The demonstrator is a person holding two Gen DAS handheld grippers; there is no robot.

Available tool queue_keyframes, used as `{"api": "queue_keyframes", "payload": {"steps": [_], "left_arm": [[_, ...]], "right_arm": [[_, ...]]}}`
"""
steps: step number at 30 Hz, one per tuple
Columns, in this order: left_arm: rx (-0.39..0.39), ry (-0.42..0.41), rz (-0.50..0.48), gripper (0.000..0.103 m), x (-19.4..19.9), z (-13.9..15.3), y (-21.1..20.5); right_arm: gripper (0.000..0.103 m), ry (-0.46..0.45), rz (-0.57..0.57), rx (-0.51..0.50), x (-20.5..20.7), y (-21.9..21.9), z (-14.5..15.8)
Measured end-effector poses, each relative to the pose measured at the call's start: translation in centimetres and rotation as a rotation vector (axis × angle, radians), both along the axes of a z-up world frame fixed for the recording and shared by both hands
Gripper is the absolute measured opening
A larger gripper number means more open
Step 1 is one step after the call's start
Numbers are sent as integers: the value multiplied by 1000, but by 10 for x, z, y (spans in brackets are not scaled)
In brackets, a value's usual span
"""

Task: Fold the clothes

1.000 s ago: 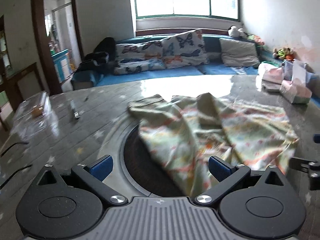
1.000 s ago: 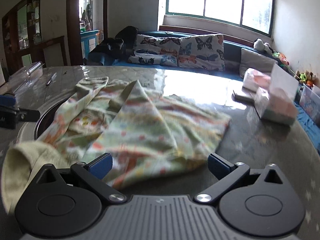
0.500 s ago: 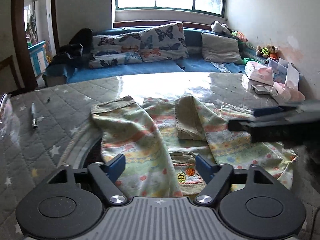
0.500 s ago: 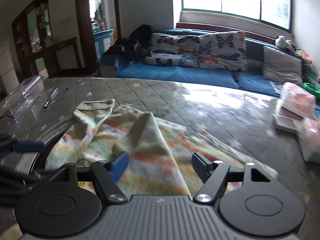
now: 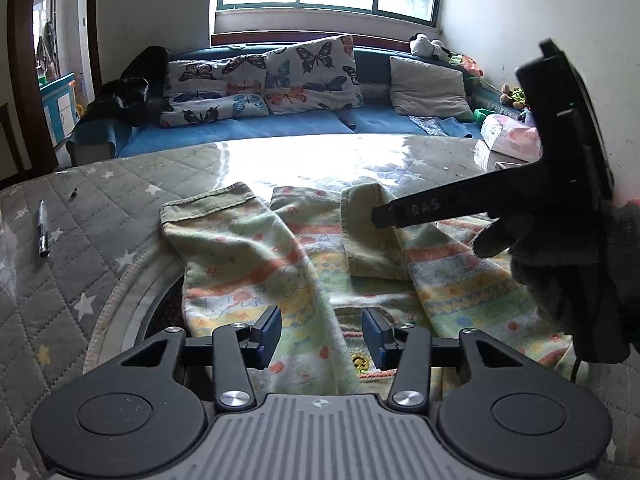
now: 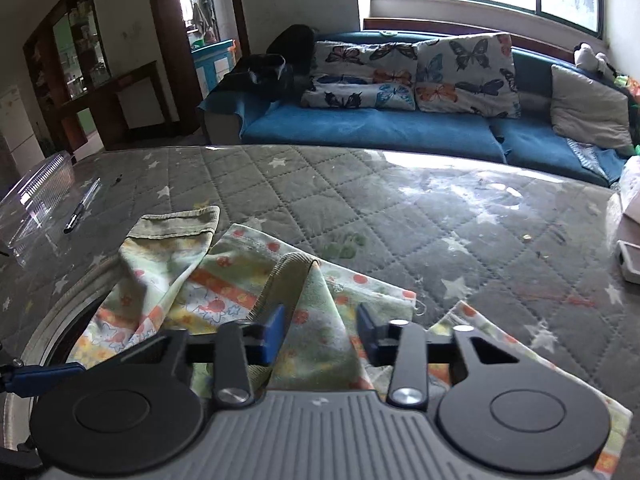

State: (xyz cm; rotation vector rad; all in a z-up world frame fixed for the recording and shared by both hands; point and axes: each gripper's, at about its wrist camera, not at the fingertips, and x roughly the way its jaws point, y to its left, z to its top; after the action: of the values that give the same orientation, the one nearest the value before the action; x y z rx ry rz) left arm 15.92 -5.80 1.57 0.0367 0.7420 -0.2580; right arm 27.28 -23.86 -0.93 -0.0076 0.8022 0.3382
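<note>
A pale green child's garment [image 5: 288,264] with orange and yellow cartoon print lies crumpled on the quilted grey table cover [image 5: 100,240]. Its two olive cuffs point away from me. My left gripper [image 5: 322,332] is open, low over the garment's near part, with a fold of cloth between the blue pads. My right gripper [image 6: 320,334] is open over the folded sleeve [image 6: 316,308], whose ridge rises between its pads. The right gripper also shows in the left wrist view [image 5: 380,216], held by a gloved hand, its tip at the right cuff [image 5: 368,232].
A pen [image 5: 42,236] lies on the cover at the left. A clear plastic box [image 6: 36,200] stands at the far left. A pink tissue pack [image 5: 512,140] and a white box [image 6: 630,266] are at the right. A blue sofa [image 6: 400,128] is behind the table.
Both grippers have narrowed their opening and dropped closer to the garment. The right gripper has come in over the right sleeve, which now lies folded.
</note>
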Motion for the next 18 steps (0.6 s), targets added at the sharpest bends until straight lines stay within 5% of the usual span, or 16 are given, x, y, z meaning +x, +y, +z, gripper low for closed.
{"api": "queue_keyframes", "payload": {"steps": [4,6,9,18], "left_arm": [[15,-5,-2,42,4,-1,-2],[12,-7,12,19,1,0,3],[6,-10,33,8,-4,2,11],[-11,-20,96,2,-20,6,34]], "right_arm": [[9,10,1,10,-3,-4,-1],[5,1,-9,14,-8,-8,1],[4,-31,-24,19,-20,-17,10],[4,-138,-107,31,-75,-68,54]]}}
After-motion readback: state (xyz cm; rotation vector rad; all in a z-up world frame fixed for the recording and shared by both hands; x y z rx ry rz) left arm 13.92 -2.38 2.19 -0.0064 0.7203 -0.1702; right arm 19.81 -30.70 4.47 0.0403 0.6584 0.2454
